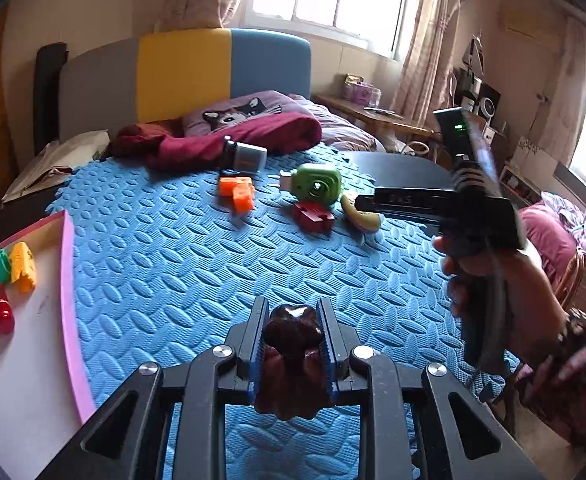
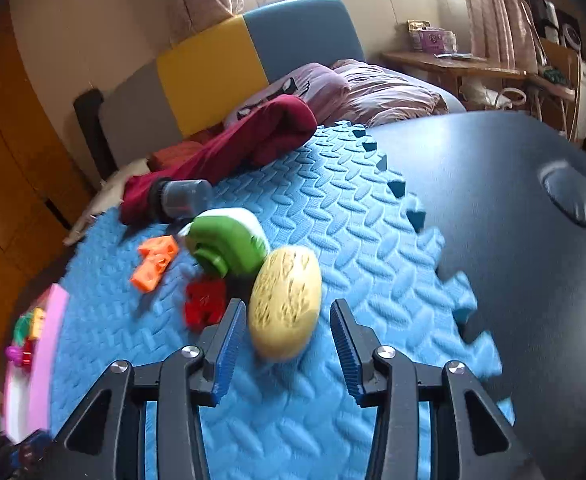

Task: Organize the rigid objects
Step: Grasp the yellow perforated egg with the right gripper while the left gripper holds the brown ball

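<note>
Left gripper [image 1: 293,320] clamps a dark brown toy [image 1: 291,334]; right gripper [image 2: 289,320] stands part-open, yellow oval [image 2: 285,300] between its fingers, unpressed; no writing is legible

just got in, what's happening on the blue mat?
A person is sorting toys with two handheld grippers. The left gripper is shut on a dark brown glossy toy, above the blue foam mat beside the pink-rimmed white tray, which already holds small colourful toys. The right gripper is open, its jaws either side of a yellowish oval toy without pressing it. An orange block, a red block and a green round toy lie on the mat.
</note>
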`<state>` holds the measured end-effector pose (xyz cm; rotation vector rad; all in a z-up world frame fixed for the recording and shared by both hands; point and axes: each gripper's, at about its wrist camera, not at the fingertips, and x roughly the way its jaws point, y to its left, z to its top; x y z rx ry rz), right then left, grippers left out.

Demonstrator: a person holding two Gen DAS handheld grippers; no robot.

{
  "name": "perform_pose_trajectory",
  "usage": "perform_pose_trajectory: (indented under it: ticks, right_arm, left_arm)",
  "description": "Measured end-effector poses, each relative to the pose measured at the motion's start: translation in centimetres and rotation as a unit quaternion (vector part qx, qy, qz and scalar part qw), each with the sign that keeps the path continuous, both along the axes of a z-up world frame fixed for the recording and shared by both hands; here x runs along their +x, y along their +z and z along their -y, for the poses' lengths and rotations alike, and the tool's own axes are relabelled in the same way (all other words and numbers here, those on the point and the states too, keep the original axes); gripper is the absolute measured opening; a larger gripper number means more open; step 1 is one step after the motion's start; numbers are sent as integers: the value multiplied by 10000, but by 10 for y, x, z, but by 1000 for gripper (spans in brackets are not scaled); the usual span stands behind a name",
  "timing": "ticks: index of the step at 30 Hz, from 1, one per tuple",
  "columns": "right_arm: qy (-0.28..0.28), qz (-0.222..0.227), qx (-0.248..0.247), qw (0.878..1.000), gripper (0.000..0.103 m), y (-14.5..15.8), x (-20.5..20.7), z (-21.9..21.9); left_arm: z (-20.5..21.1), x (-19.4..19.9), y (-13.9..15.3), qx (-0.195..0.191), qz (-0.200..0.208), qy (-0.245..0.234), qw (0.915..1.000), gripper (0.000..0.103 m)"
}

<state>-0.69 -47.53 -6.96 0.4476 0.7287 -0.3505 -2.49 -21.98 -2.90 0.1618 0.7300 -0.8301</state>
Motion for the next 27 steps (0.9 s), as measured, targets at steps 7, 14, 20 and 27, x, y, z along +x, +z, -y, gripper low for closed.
perform_pose_trajectory:
  ticks: [7, 14, 20, 27]
  right_arm:
    - [80, -438, -159, 9989, 46, -14, 31, 0]
    - [18, -407, -302, 9987, 44, -15, 29, -3]
    - [-171, -338, -238, 9990, 44, -14, 12, -4]
    - [-96, -143, -67, 9998, 44, -15, -13, -15]
  left_arm:
    - [-14, 2, 3, -40, 10, 106, 9999, 24]
    - [-25, 5, 3, -123, -93, 217, 9996, 24]
    - [-34, 6, 7, -228, -94, 278, 9993, 24]
    - [-54, 13, 11, -313, -115, 526, 9981, 24]
